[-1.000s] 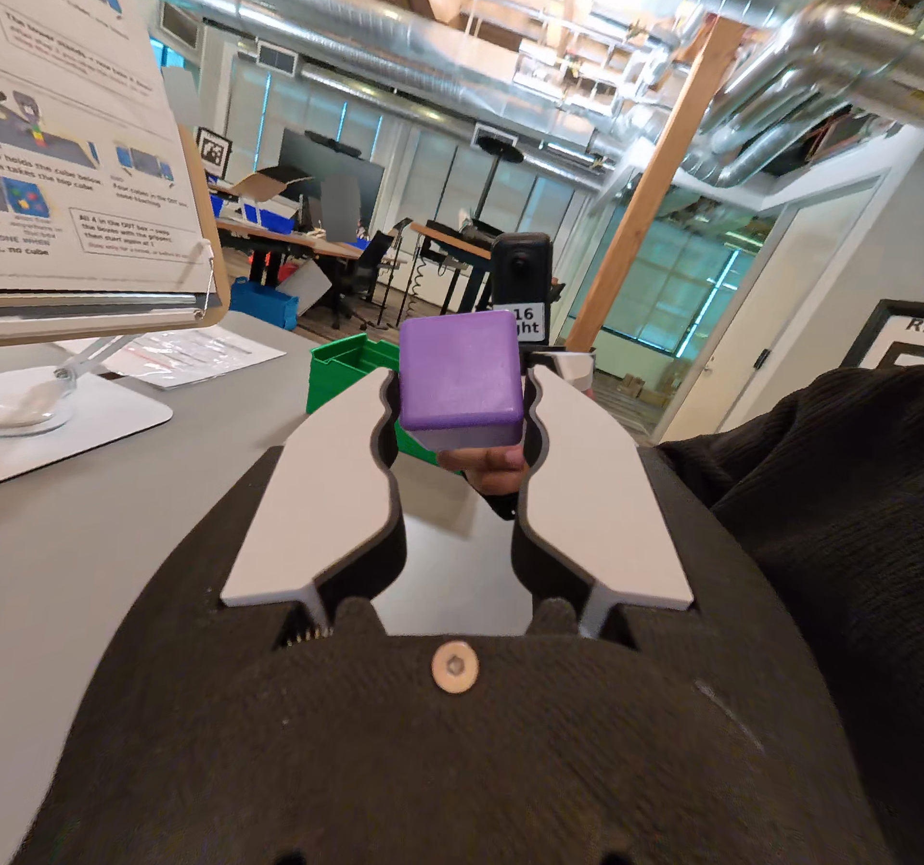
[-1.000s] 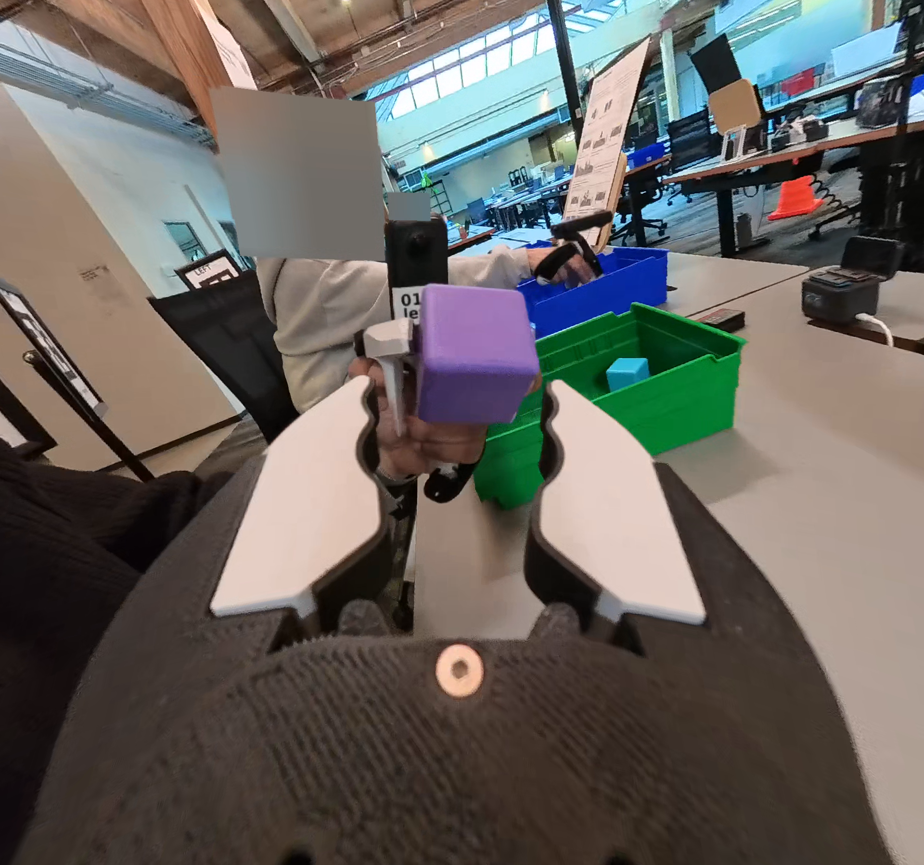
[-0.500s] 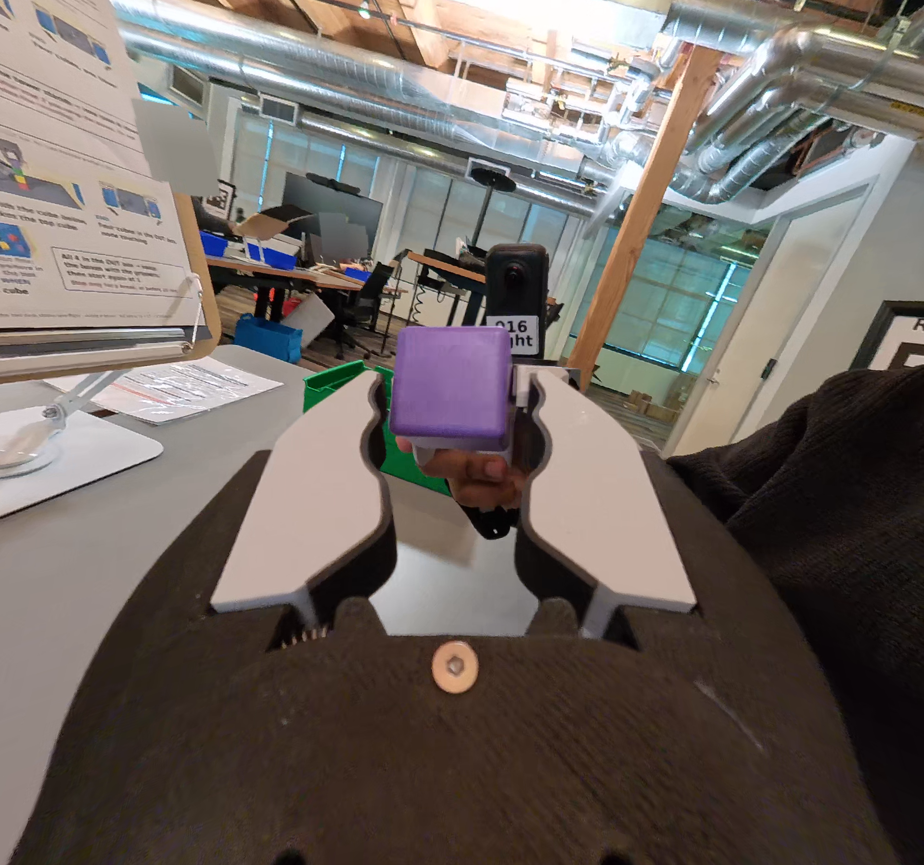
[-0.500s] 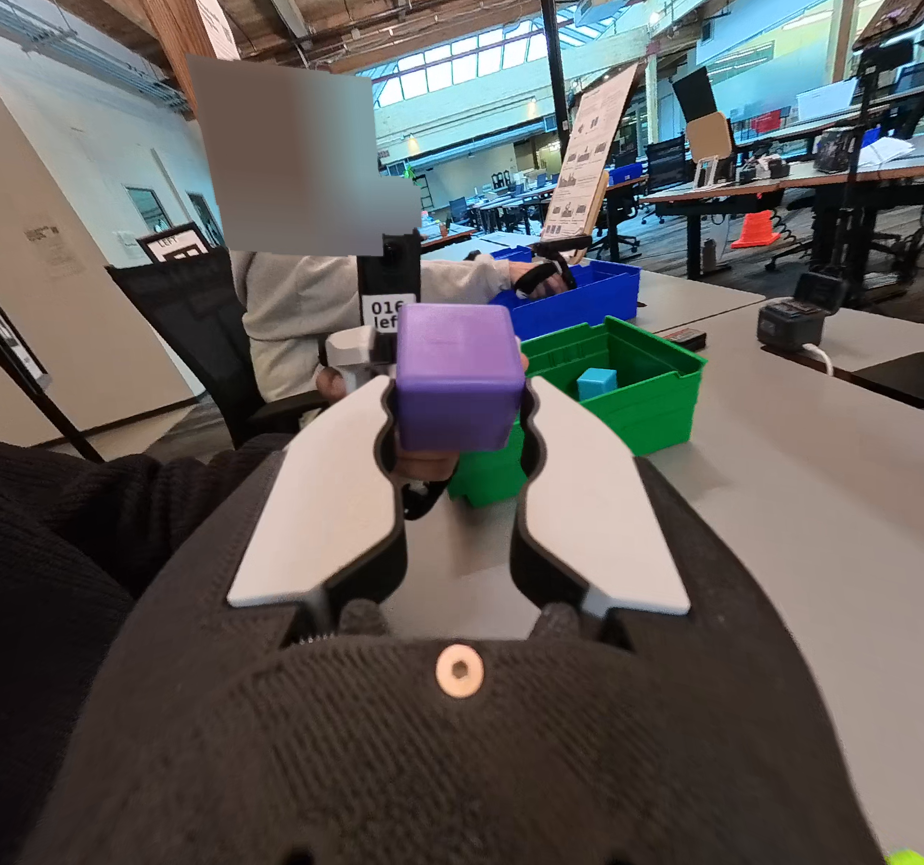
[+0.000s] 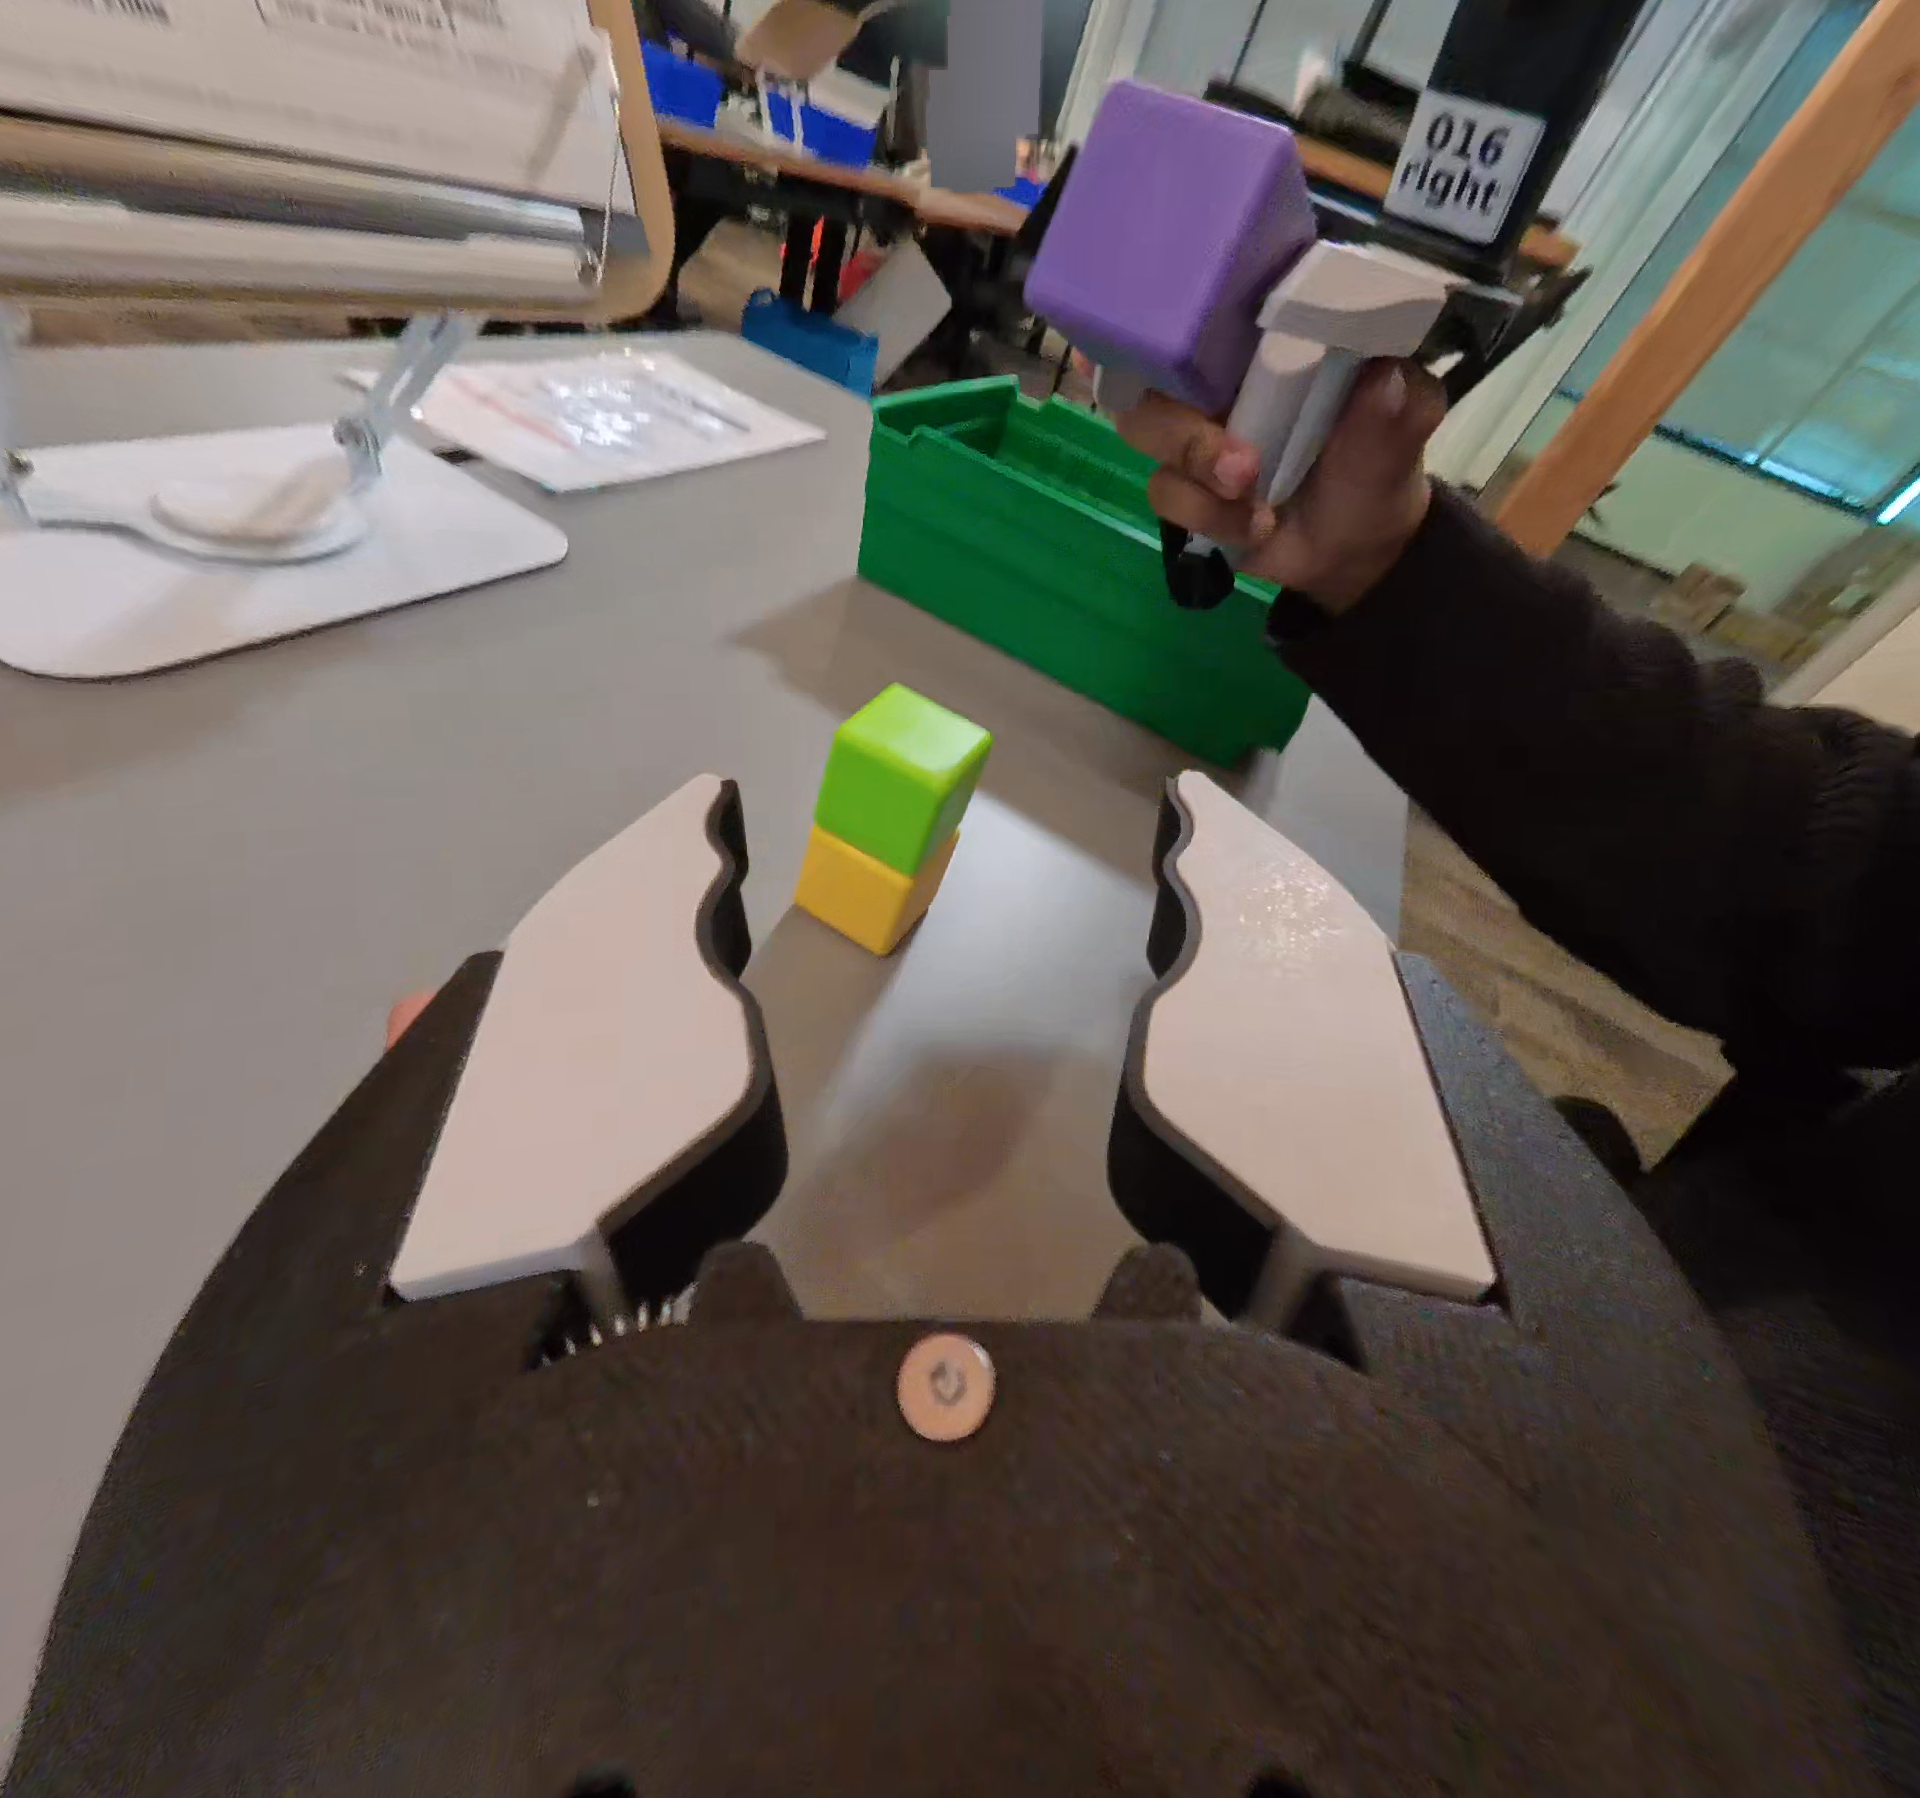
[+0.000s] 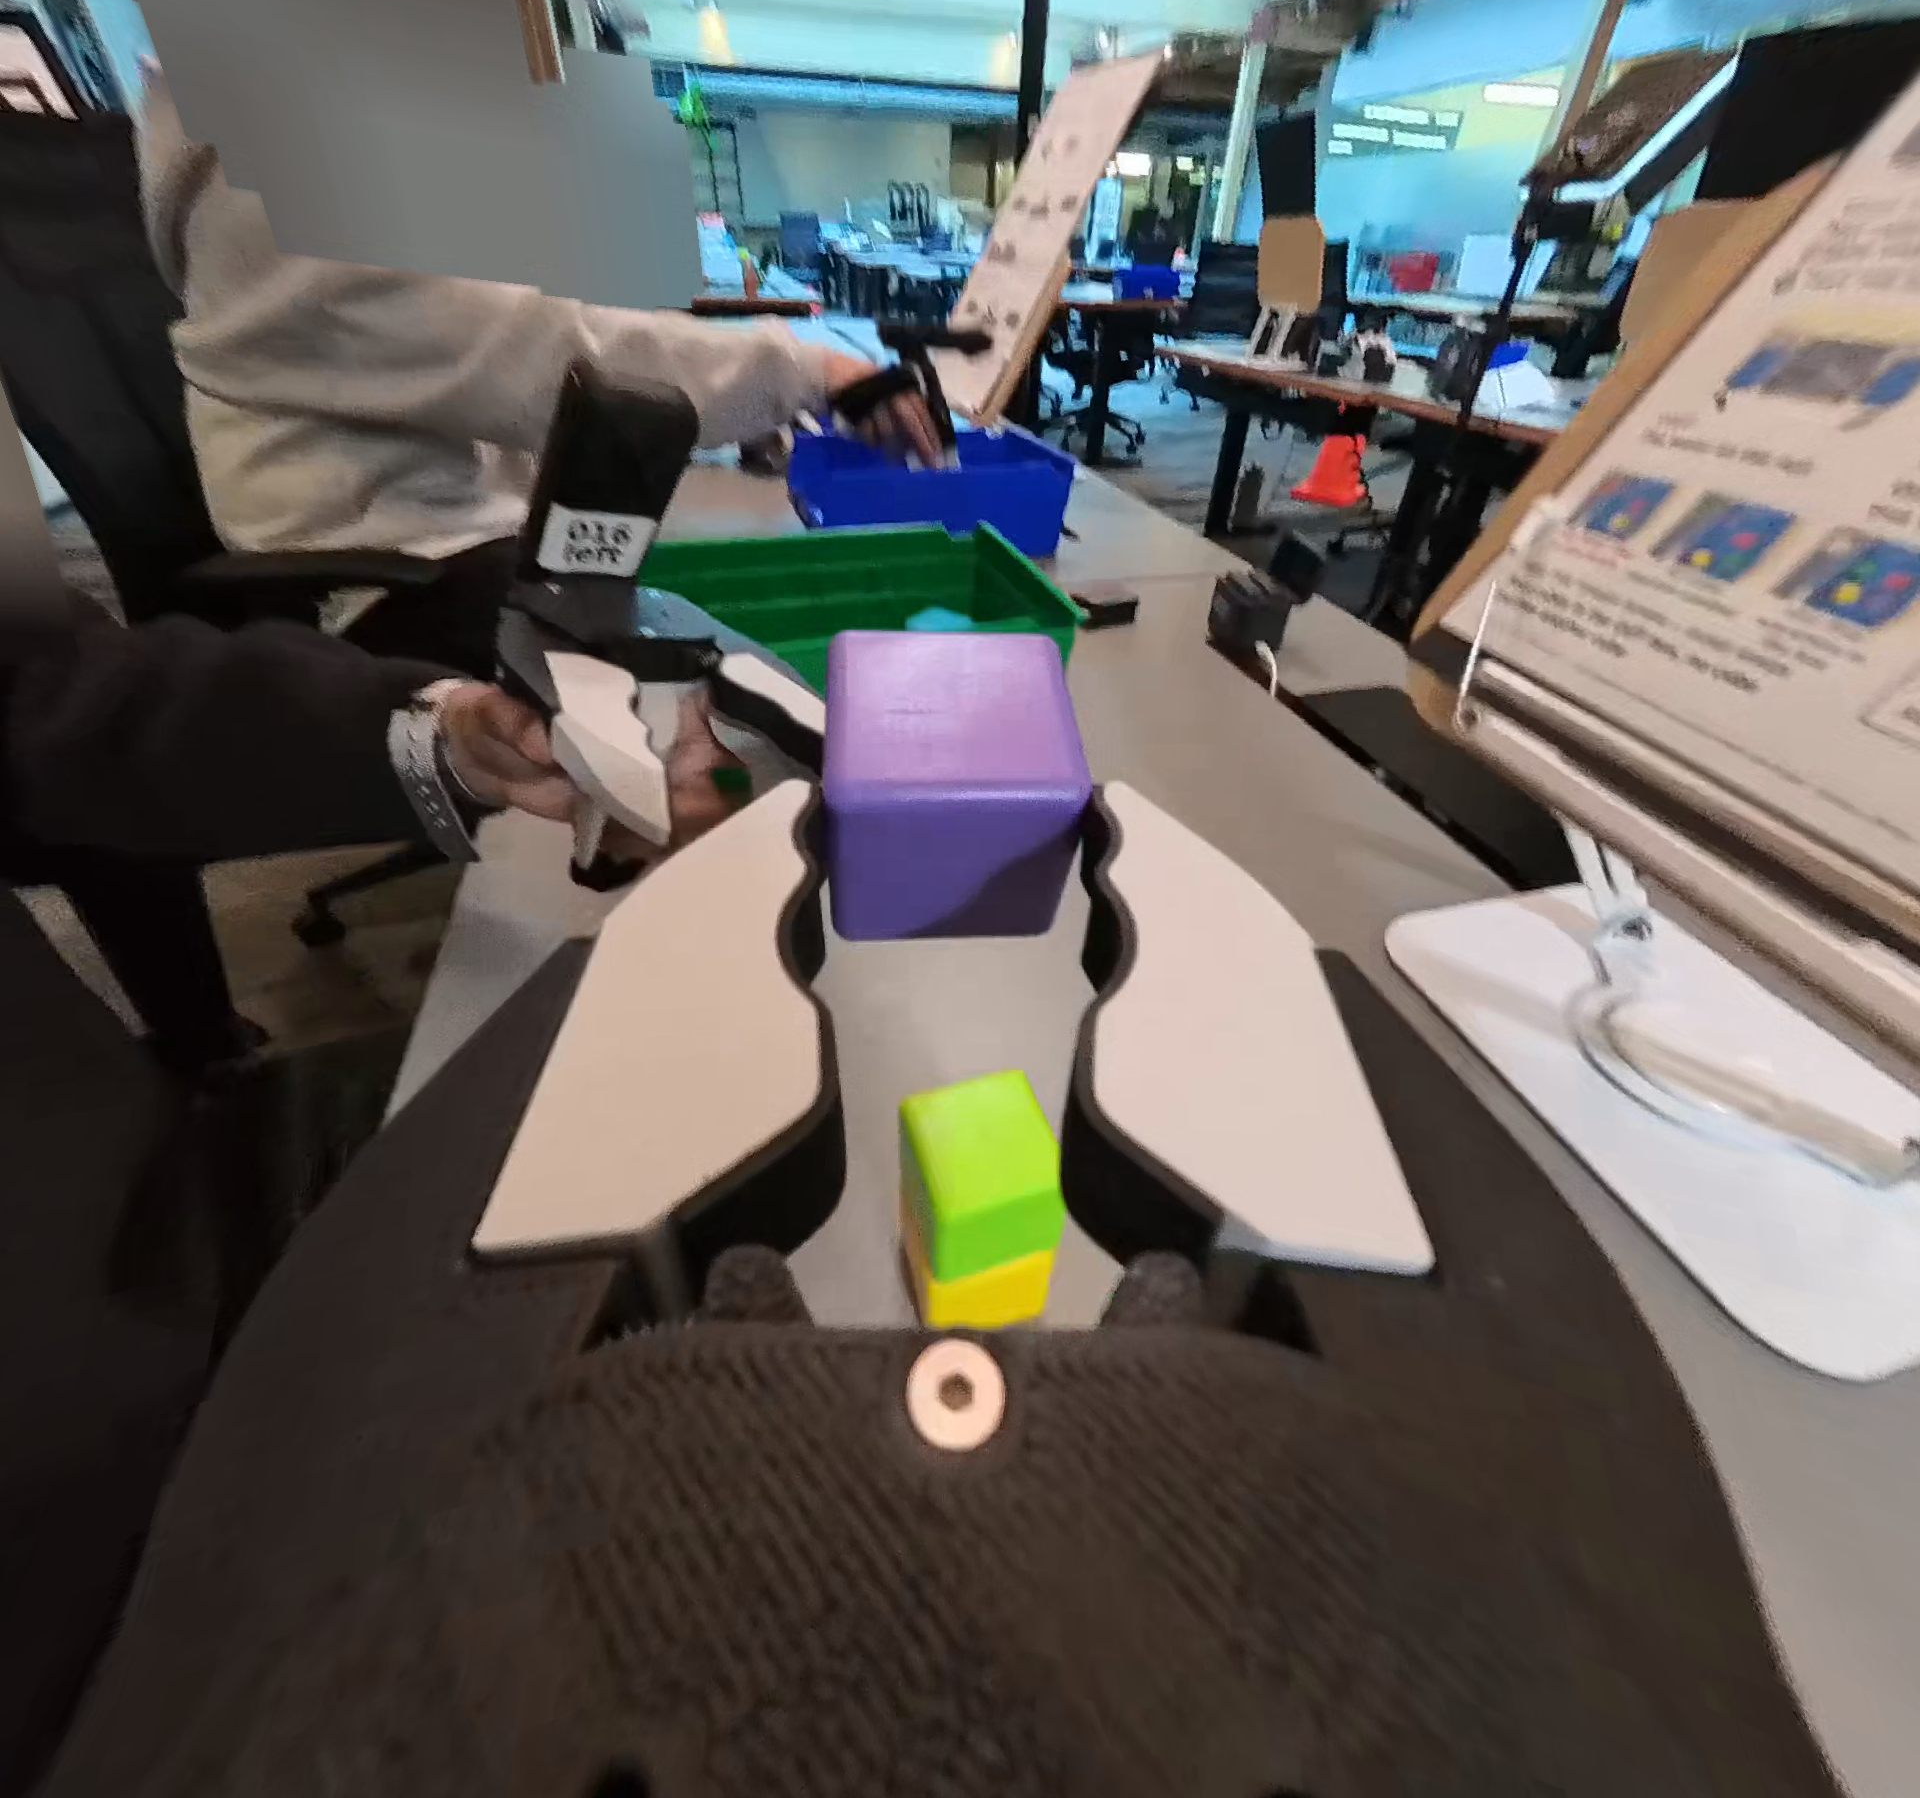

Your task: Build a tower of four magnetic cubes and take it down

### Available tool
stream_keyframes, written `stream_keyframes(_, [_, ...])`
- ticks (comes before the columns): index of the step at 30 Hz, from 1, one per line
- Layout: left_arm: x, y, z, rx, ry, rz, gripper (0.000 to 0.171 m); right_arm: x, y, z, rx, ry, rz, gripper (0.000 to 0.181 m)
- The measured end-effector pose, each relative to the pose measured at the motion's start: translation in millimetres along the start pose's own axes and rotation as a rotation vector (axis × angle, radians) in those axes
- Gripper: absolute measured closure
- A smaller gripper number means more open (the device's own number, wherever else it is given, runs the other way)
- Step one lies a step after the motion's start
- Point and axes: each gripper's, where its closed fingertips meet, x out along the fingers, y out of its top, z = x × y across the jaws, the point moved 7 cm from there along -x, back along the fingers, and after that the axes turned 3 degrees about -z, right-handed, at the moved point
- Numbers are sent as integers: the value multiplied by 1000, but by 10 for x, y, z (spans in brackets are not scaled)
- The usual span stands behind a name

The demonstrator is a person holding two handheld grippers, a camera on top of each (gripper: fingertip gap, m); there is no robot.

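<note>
**Gripper and cube status**

Your right gripper (image 6: 954, 794) is clamped on the purple cube (image 6: 945, 709). Both fingers press its side faces, and the cube sits at the fingertips, clear of the table (image 5: 312, 813). In the left wrist view the same cube is held up in the air, above the near end of the green bin (image 5: 1039, 522) and touching nothing but the gripper.

Your left gripper (image 5: 951, 787) is empty, with its jaws spread wide. It hangs over the table, apart from every object. The nearest things to it are two stacked cubes just beyond its fingertips.

The stack:
- A yellow cube (image 5: 868, 891) rests on the table.
- A green cube (image 5: 902, 787) sits on top of it, turned slightly off square and overhanging one edge a little.
- In the right wrist view the stack appears low between the right fingers, below and nearer than the purple cube.

Surroundings:
- The green bin stands on the table behind the stack. A small pale blue object lies in it; blur makes its shape hard to confirm, though it may be another cube.
- A document stand (image 5: 260, 543) with printed sheets stands to one side of the stack.
- A blue bin (image 6: 925, 486) lies farther off, where another person's hand (image 6: 894, 413) reaches into it.
</note>
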Motion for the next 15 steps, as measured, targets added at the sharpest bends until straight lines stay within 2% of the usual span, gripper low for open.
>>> stream_keyframes(7, [258,-224,4,38,-16,-139,96,199,-567,73,-9,-15,-203,133])
stream_keyframes(15, [294,-306,-81,-19,-62,-160,96,184,-702,55,-67,35,-293,133])
